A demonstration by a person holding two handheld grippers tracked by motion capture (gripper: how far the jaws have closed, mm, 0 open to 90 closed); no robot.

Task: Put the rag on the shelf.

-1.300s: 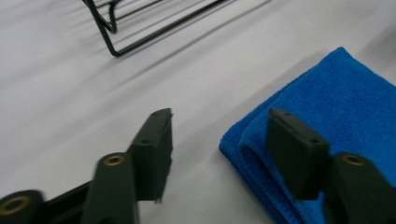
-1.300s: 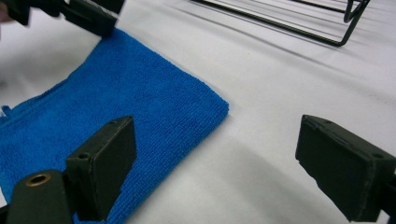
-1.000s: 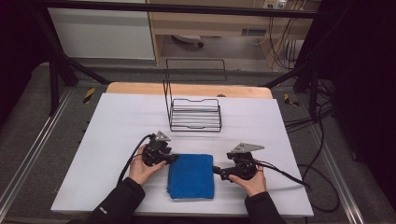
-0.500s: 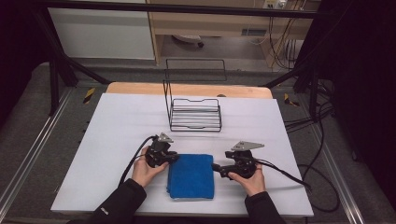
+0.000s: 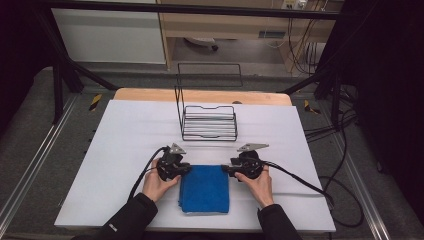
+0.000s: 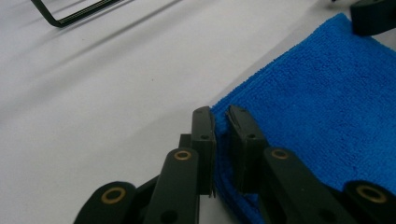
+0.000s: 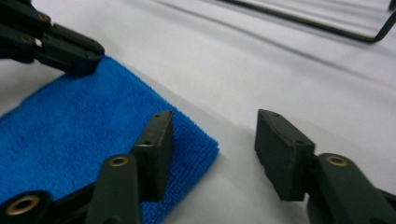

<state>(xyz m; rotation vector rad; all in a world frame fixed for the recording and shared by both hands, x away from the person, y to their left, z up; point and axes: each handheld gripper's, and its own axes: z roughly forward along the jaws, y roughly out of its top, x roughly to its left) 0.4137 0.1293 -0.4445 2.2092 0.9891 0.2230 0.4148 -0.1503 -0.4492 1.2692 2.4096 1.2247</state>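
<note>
Both grippers at the blue cloth (image 5: pixel 205 188) — far corners.
Left gripper (image 6: pixel 219 140) clenched on its corner; right gripper (image 7: pixel 212 149) jaws closing, unclamped, straddling theirs.

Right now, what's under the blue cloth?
The blue cloth lies folded flat on the white table cover, which shows all around it. The left gripper pinches its corner layers. Anything between the folds or beneath its middle is covered.

I count one folded blue cloth (image 5: pixel 204 188) on my bench (image 5: pixel 125 150), and one black wire rack (image 5: pixel 209 123) farther back. Two grippers here, my left gripper (image 5: pixel 186 170) and my right gripper (image 5: pixel 226 169), each with two fingers (image 6: pixel 204 135), four fingers in all.
</note>
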